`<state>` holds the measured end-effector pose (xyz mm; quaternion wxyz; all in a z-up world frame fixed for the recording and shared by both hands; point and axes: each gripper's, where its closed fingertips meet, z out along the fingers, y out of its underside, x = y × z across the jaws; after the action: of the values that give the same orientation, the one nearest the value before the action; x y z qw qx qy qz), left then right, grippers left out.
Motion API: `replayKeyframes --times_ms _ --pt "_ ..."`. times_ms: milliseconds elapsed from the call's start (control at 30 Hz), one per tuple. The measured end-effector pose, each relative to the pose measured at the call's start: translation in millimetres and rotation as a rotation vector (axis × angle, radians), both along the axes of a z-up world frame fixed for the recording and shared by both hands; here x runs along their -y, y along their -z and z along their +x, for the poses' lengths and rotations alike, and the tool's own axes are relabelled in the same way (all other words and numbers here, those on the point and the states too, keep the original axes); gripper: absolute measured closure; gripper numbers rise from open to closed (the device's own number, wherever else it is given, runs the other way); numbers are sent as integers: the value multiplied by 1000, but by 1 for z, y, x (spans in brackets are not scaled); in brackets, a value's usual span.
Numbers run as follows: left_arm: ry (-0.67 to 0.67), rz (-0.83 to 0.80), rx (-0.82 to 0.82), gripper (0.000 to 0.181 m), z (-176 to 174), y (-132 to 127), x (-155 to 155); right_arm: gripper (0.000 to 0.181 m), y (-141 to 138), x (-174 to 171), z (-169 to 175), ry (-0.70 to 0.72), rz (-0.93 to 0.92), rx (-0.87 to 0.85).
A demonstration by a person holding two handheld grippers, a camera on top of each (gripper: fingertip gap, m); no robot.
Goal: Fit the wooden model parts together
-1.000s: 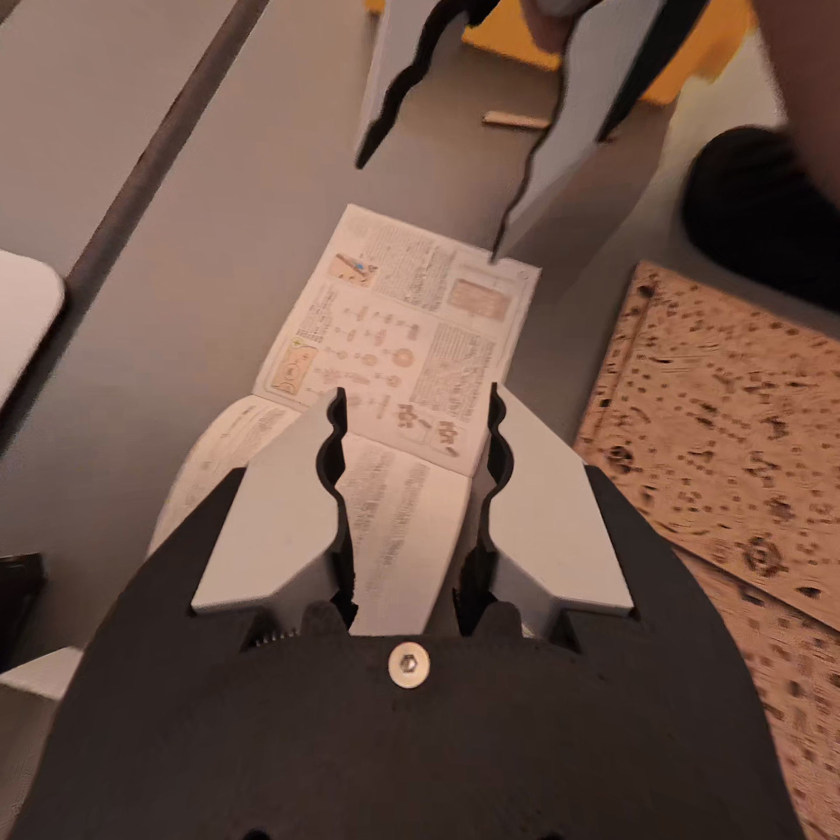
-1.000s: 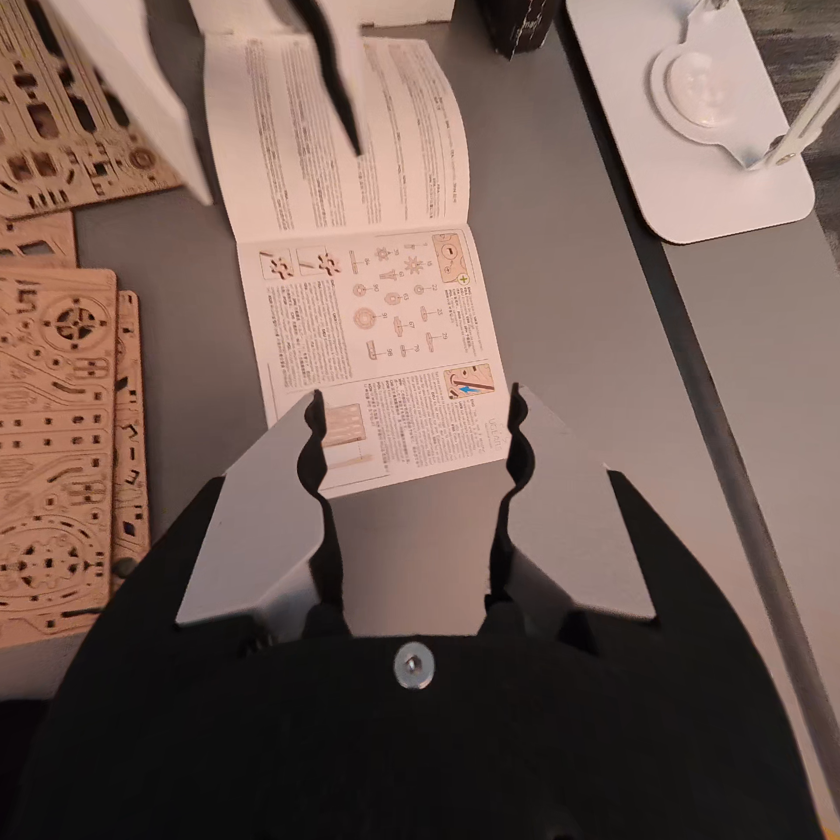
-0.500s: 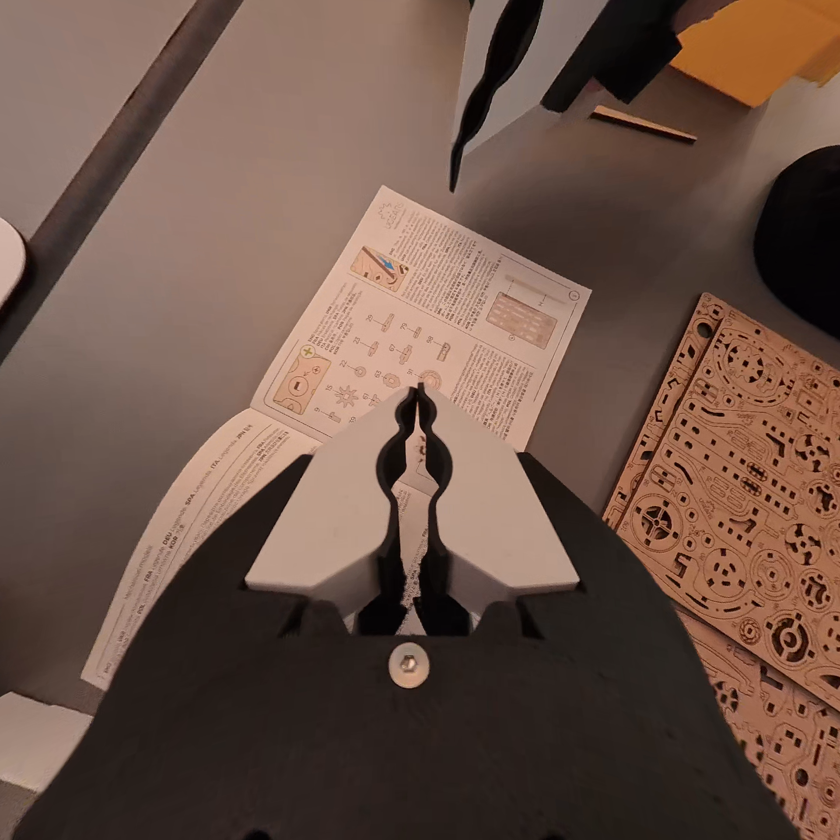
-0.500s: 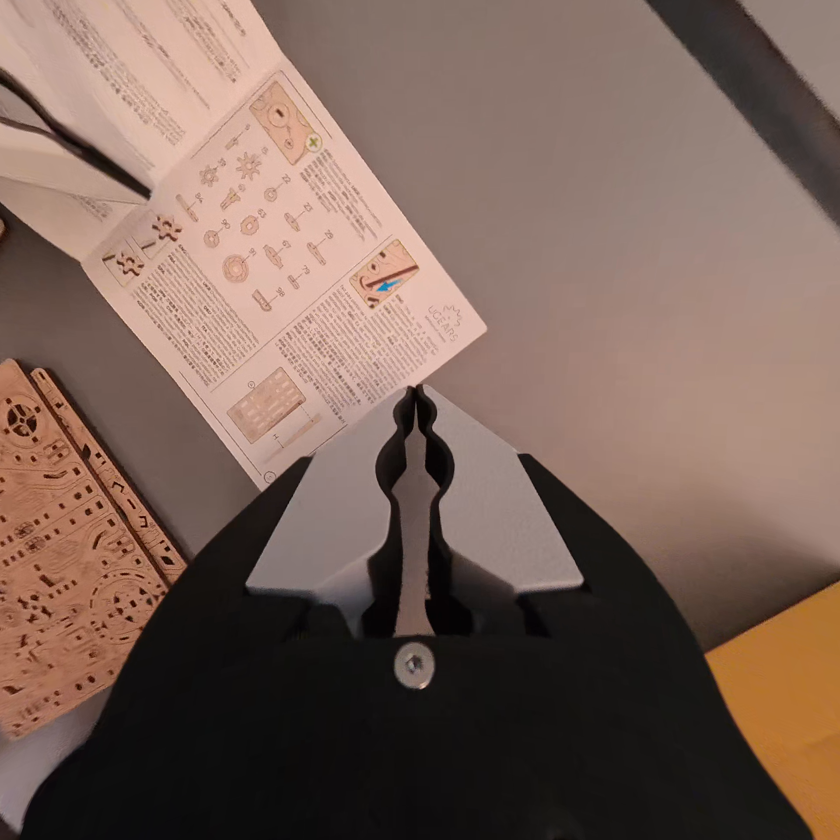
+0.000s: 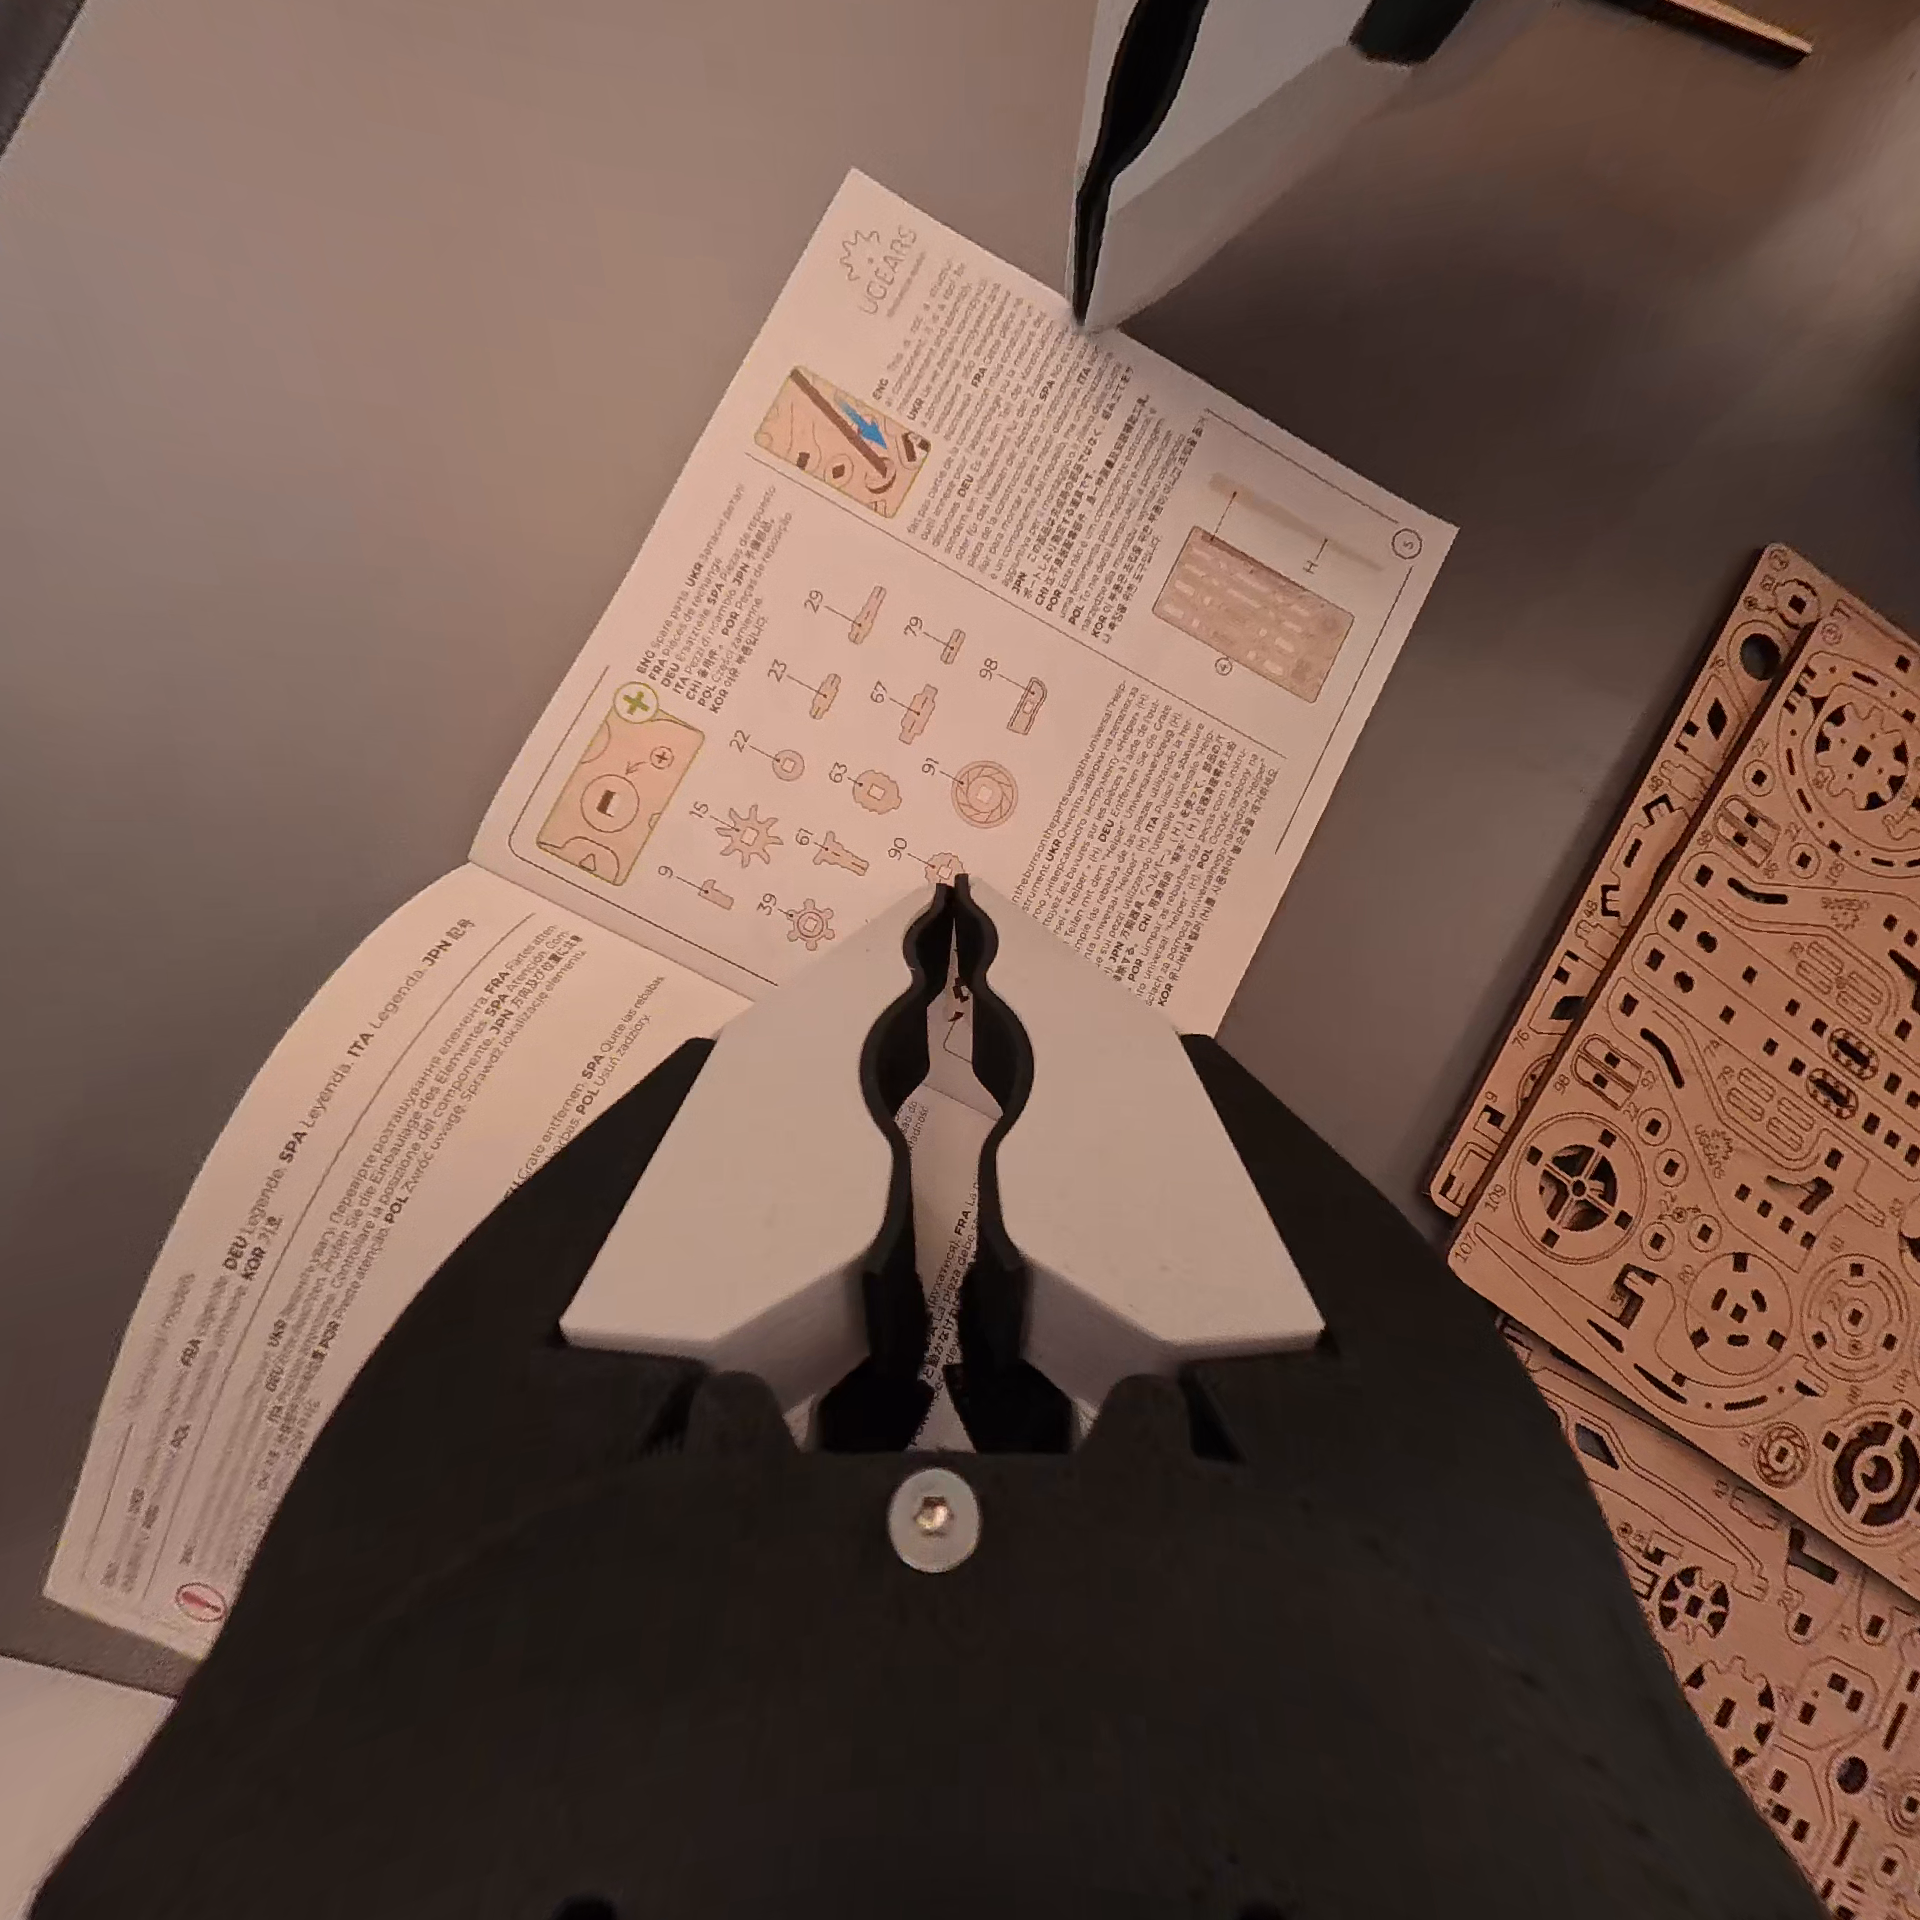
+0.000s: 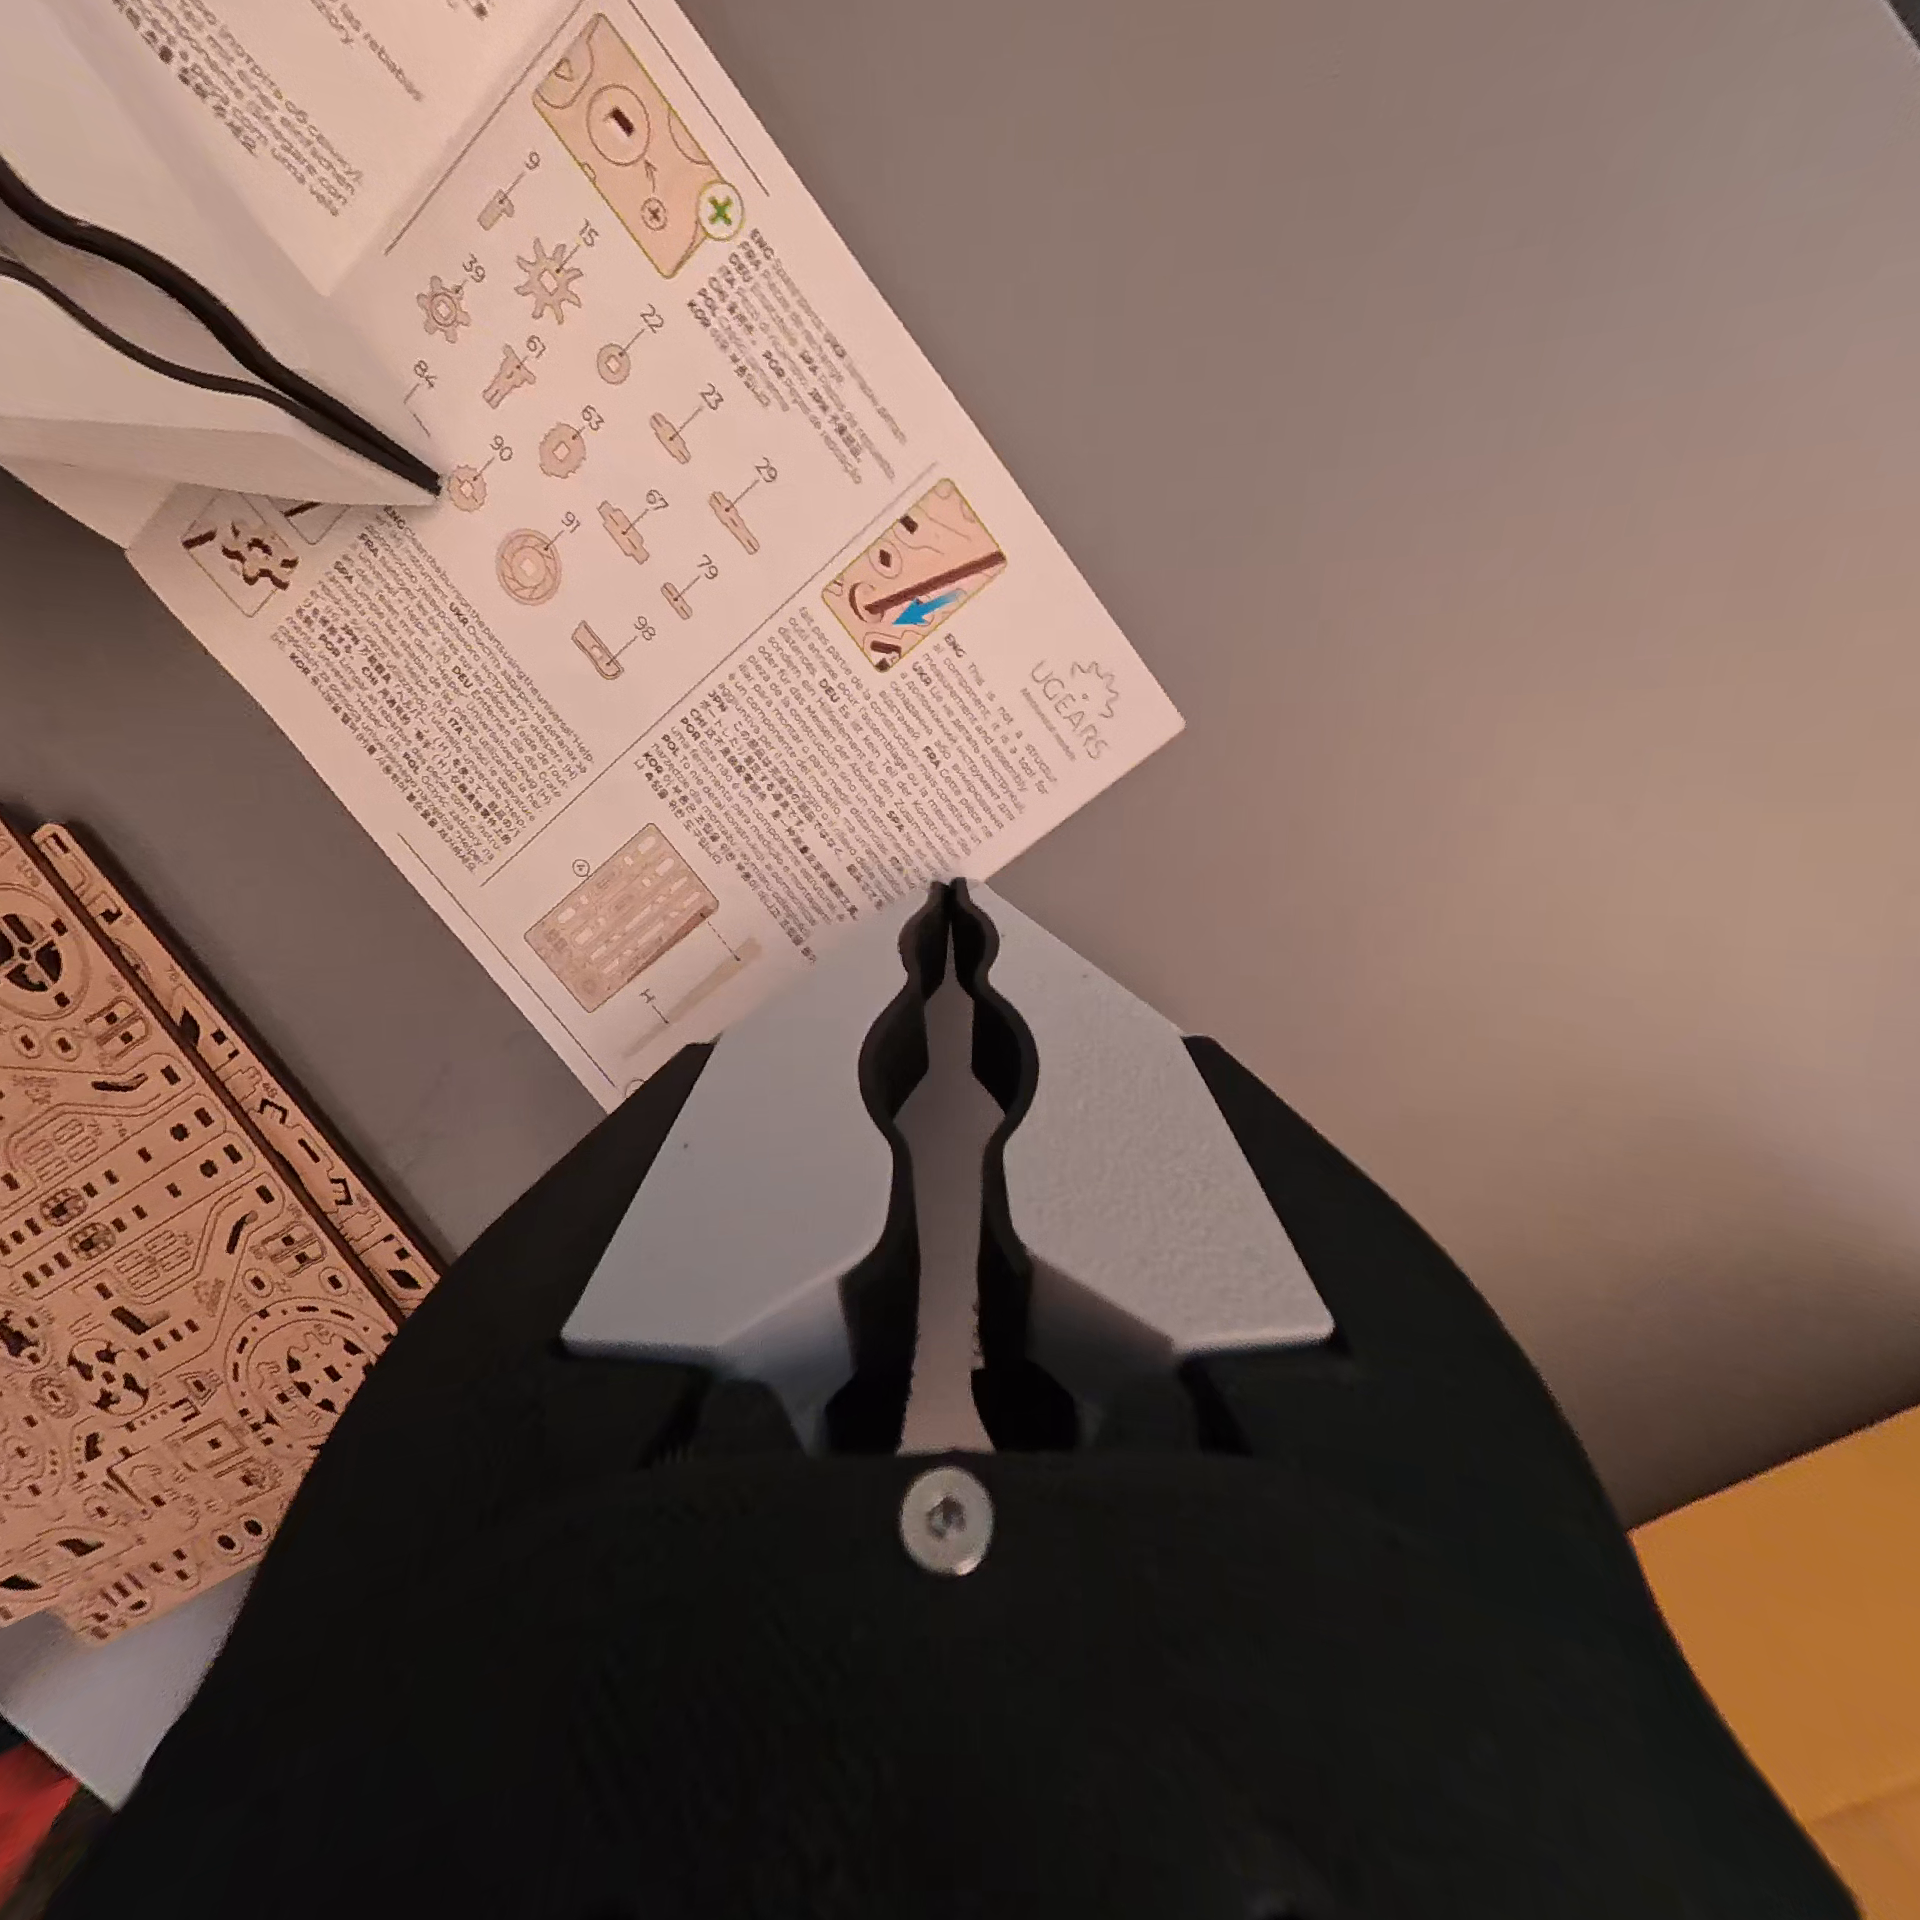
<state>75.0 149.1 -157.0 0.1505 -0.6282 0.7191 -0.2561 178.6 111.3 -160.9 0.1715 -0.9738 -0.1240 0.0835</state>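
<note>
Grippers closed and empty over instruction leaflet; wooden sheets untouched

Left wrist view. Left gripper (image 5: 953, 883): fingertips pressed together, nothing between them, held above an unfolded instruction leaflet (image 5: 966, 623) lying on a grey table (image 5: 364, 416). Leaflet: white paper, part diagrams and dense print, its near panel curling up from the fold. Wooden part sheets (image 5: 1714, 1091): laser-cut plywood, stacked and overlapping, flat on the table to the right of the leaflet, well apart from this gripper's tips; parts appear unpunched. Right gripper (image 5: 1086, 312): enters from the top edge, tips together, at the far corner of the leaflet; contact with the paper cannot be told. Thin wooden stick (image 5: 1714, 26): at the top edge, partly cut off.

Right wrist view. Right gripper (image 6: 953, 888): closed tip to tip, empty, at the near edge of the leaflet (image 6: 675, 520). Left gripper (image 6: 431, 480): comes in from the left, closed, tip over the parts diagram. Part sheets (image 6: 135, 1195): lower left, beside the leaflet, untouched. Yellow object (image 6: 1787, 1621): flat, lower right corner, kind unclear.

Judgement. Both closed tips over the leaflet suggest pointing or consulting; no part picked, task at its start.
</note>
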Motion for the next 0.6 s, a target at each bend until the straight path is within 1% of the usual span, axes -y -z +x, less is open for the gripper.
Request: replayKeyframes --times_ms 200,300,433,600 --pt "0 5 -2 181 0 1 1 181 0 -2 -4 -32 -2 60" --pt "-2 12 -2 181 0 1 1 181 0 -5 -11 -42 12 36" --pt "-3 12 1 181 1 1 1 181 0 -6 -12 -50 17 48" --pt "-4 10 3 181 1 1 1 181 0 -9 -16 -46 34 9"
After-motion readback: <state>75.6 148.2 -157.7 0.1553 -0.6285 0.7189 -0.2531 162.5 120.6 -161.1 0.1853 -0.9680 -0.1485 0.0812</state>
